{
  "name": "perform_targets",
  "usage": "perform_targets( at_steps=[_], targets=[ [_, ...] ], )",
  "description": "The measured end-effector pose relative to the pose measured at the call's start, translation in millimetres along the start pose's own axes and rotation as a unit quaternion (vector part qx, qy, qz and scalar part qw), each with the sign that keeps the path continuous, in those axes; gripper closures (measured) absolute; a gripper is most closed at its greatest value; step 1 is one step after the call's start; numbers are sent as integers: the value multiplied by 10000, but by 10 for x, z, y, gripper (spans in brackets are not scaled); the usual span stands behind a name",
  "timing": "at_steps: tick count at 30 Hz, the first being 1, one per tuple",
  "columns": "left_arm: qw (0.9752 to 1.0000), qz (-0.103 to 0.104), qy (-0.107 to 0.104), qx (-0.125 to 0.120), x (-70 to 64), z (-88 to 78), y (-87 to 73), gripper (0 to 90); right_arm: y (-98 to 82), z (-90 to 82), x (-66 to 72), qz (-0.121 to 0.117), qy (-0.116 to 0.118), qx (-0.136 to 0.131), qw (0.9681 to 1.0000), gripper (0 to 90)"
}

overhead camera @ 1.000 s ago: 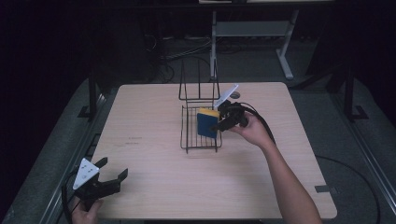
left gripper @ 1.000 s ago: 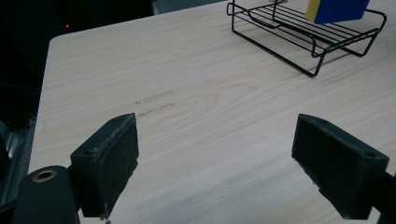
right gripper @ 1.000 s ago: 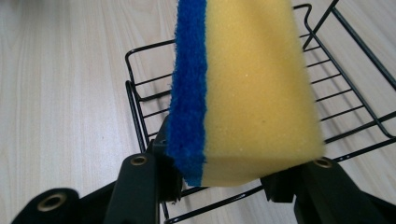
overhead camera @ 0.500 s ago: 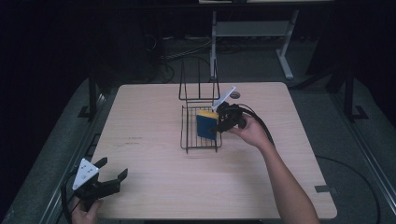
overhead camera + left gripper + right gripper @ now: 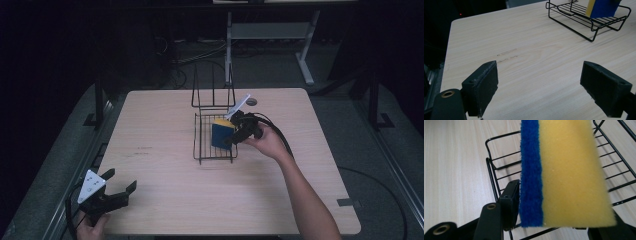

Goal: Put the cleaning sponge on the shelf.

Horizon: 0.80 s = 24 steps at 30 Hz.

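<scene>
A yellow sponge (image 5: 221, 134) with a blue scouring side stands on edge in the black wire rack (image 5: 212, 150) at the table's middle. My right gripper (image 5: 231, 137) reaches it from the right. In the right gripper view the sponge (image 5: 564, 170) fills the gap between the jaws of my right gripper (image 5: 565, 202). Its jaws have just been opening, and the left pad (image 5: 510, 202) still lies against the blue side. My left gripper (image 5: 121, 180) rests open near the front left corner. The left gripper view shows that gripper (image 5: 539, 82) wide open over bare wood, with the sponge (image 5: 601, 7) and the rack (image 5: 584, 25) far ahead.
The wooden table (image 5: 165, 125) has a faint mark (image 5: 507, 53) left of the rack. The rack's tall wire back (image 5: 212, 90) rises at its far end. A small round disc (image 5: 251, 101) lies behind the right gripper. Dark floor and a metal stand (image 5: 270, 35) surround the table.
The right gripper and the sponge have shifted slightly lower into the rack. The left gripper has stayed where it was.
</scene>
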<state>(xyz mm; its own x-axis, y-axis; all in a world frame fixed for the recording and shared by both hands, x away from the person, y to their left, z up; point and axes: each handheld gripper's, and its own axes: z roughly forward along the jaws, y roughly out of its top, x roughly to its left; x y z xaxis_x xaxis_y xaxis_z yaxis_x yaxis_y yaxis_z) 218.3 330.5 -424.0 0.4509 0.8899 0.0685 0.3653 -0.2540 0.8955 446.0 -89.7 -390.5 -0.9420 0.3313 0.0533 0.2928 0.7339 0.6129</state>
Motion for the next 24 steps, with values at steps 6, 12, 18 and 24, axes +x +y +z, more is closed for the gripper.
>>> perform_targets(
  at_steps=[6,12,18,24],
  targets=[
    [10000,3,1,-9,3,-5,0,141,-17,16,-9,35,31,43,10000,457],
    [10000,4,-22,22,-1,4,-3,141,-121,103,-1,178,53,145,9997,408],
    [10000,-4,-6,17,5,5,-4,141,-178,66,2,209,113,63,9997,460],
    [10000,7,-8,31,4,2,-6,141,-205,-40,25,232,44,-16,9997,427]
  ],
)
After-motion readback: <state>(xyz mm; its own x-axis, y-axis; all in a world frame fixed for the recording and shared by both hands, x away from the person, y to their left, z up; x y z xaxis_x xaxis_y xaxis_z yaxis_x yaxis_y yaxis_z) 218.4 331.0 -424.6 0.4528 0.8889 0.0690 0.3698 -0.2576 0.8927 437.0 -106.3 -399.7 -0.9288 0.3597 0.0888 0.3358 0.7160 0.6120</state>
